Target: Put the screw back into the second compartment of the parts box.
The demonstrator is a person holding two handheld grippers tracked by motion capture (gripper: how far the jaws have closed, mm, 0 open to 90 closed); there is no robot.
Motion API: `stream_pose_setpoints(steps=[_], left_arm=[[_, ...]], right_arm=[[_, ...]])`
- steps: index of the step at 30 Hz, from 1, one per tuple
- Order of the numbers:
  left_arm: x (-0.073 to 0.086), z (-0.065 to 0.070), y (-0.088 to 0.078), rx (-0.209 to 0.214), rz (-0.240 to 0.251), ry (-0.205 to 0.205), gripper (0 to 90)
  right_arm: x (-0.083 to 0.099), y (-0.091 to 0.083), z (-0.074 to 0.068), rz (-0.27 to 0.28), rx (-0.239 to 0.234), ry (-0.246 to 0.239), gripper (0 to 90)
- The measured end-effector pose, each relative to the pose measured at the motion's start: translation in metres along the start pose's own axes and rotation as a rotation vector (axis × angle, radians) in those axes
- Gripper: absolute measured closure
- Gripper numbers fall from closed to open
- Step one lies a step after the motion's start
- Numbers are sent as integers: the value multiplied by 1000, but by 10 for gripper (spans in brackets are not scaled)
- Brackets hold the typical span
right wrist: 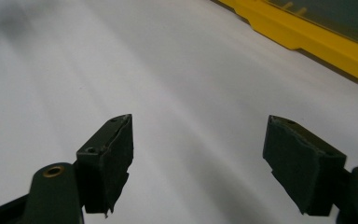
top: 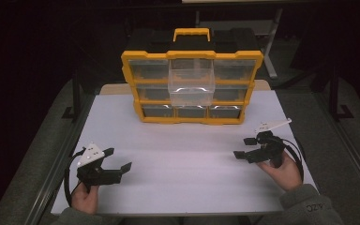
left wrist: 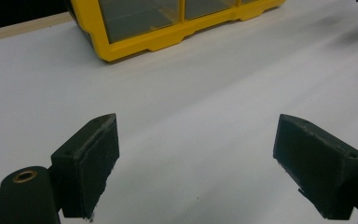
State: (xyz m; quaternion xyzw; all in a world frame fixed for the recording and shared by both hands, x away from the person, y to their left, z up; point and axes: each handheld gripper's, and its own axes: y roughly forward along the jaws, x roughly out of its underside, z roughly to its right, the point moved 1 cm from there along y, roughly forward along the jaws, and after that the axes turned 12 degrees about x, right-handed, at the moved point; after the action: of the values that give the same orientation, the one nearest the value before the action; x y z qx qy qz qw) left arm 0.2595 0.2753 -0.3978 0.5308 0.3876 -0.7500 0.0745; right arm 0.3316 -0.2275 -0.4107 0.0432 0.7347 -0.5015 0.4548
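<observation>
**Both claws spread and empty, clear drawer left pulled out**

Both claws are seen with nothing between their pads. Left gripper (top: 120, 158) is held low over the near left of the white table (top: 187, 159), its jaws set wide apart; in the left gripper view only bare tabletop lies between the pads (left wrist: 91, 163). Right gripper (top: 246, 147) is held at the near right, jaws likewise spread, and bare surface is again seen between them in the right gripper view.

Farther out, well apart from both claws, the yellow organiser (top: 192, 86) stands upright at the far middle of the table. One clear drawer (top: 191, 82) in its upper middle column is drawn forward from the frame; whether anything lies inside cannot be told.

A pause between steps is judged to be in hand, with the drawer unattended. For the next move, a reach forward to the drawer front would be called for, with the jaws squared to its lip before any push or pull.
</observation>
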Motion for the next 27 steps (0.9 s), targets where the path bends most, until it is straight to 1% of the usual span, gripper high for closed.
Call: stream_pose_setpoints(steps=[1, 2, 4, 5, 8, 11, 12, 13, 15, 16, 18, 20, 21, 22, 23, 24, 25, 27], left_arm=[[0, 0, 0, -1, 4, -8, 139], [0, 0, 0, 2, -5, -9, 139], [1, -1, 0, 6, -8, -8, 139], [2, -1, 0, 5, -6, -12, 139], [3, -2, 1, 8, -4, -13, 139], [4, -2, 1, 7, -18, -6, 139], [4, -2, 1, 6, -15, -15, 139], [5, -2, 1, 7, -20, -16, 139], [5, -3, 1, 10, -31, -17, 139], [6, -3, 1, 11, -21, -21, 139], [7, -3, 2, 14, -18, -18, 139], [8, -4, 2, 15, -29, -15, 139], [8, -4, 3, 14, -34, -22, 139], [8, -4, 4, 10, -47, -17, 139], [9, -5, 4, 14, -51, -17, 139], [9, -5, 5, 19, -56, -21, 139], [10, -4, 5, 18, -53, -34, 139], [10, -5, 5, 20, -55, -31, 140]], right_arm=[[2, 0, 0, 4, 0, -4, 225], [3, 1, -1, 1, 4, 6, 220], [5, 2, 0, 9, 3, -2, 216], [6, 1, -2, 3, 2, 11, 213], [9, 1, -2, 13, 7, 3, 198], [12, 1, -3, 20, 7, 10, 192], [13, 1, -4, 21, 9, 12, 190], [14, 0, -4, 14, 9, 15, 184], [16, 0, -4, 24, 6, 16, 184], [17, 0, -4, 24, 5, 16, 183], [18, 0, -4, 29, 5, 13, 182], [19, -1, -5, 33, 5, 18, 179], [19, -2, -6, 33, 4, 20, 177], [19, -2, -6, 32, 2, 24, 175], [19, -2, -6, 36, 3, 17, 171], [20, -2, -6, 35, 4, 24, 170], [20, -3, -6, 39, -1, 26, 170], [21, -3, -6, 43, -3, 24, 168]])
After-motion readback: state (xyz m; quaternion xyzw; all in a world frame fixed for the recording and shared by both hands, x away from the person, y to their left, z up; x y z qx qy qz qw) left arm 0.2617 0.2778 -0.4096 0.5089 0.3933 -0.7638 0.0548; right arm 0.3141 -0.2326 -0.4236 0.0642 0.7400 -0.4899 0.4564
